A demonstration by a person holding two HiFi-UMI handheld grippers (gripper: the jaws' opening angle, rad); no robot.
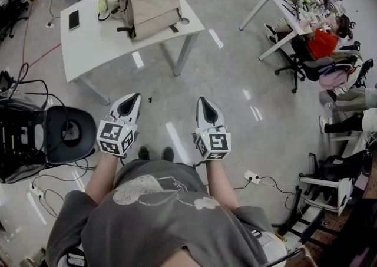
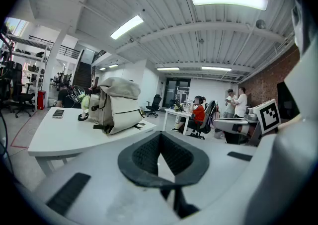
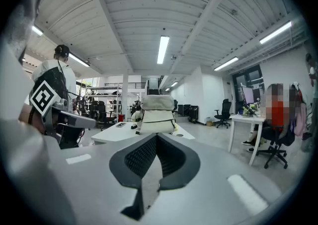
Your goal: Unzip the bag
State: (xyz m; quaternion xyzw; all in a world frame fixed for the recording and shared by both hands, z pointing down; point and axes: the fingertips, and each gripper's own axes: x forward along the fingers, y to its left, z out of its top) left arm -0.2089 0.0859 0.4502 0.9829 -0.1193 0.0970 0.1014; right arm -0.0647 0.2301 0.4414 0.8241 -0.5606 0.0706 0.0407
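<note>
A beige backpack (image 1: 150,2) stands upright on a white table (image 1: 94,45) at the top of the head view, well ahead of both grippers. It also shows in the left gripper view as the backpack (image 2: 117,105) and in the right gripper view as the backpack (image 3: 156,114). My left gripper (image 1: 131,99) and right gripper (image 1: 204,103) hang side by side over the floor, held near the person's waist, both shut with nothing between the jaws. The bag's zipper is too far off to make out.
A phone (image 1: 73,19) and a green-and-white item (image 1: 105,4) lie on the table beside the bag. A black office chair (image 1: 68,133) and floor cables sit at the left. A person in red (image 1: 323,42) sits at a desk (image 1: 283,9) at the right.
</note>
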